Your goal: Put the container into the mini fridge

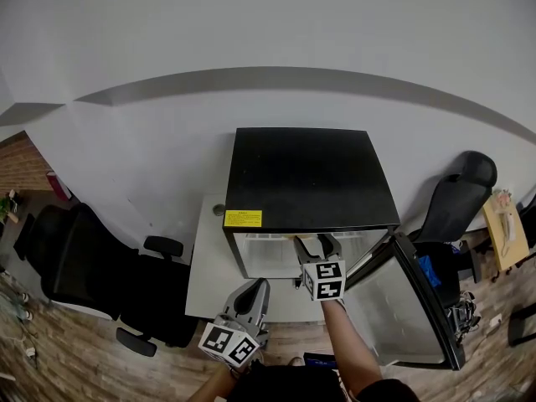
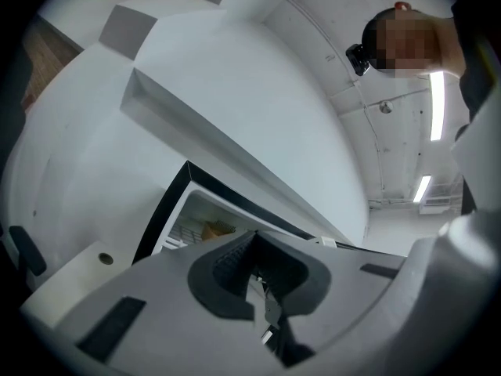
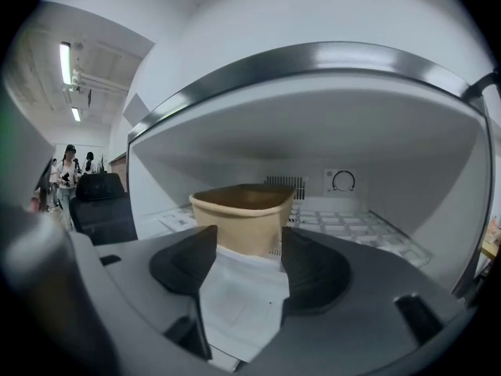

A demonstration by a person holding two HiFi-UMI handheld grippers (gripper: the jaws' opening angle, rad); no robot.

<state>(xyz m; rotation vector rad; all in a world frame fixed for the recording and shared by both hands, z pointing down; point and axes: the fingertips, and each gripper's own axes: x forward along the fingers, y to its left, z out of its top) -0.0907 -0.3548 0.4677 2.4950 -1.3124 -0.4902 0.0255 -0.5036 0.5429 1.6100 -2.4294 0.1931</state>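
Right gripper (image 3: 244,249) jaws grip the tan container (image 3: 243,214) at their tips, dead ahead and inside the mini fridge (image 3: 313,77), low over its shelf (image 3: 352,225); left gripper (image 2: 257,276) jaws closed, empty, farther off.

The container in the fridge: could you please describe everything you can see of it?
The container is a tan, paper-looking tub, oblong with rounded corners, tapering walls and a rolled rim, open at the top. It is upright, on or just above the white grid shelf inside the mini fridge, with the right gripper jaws closed on its near end.
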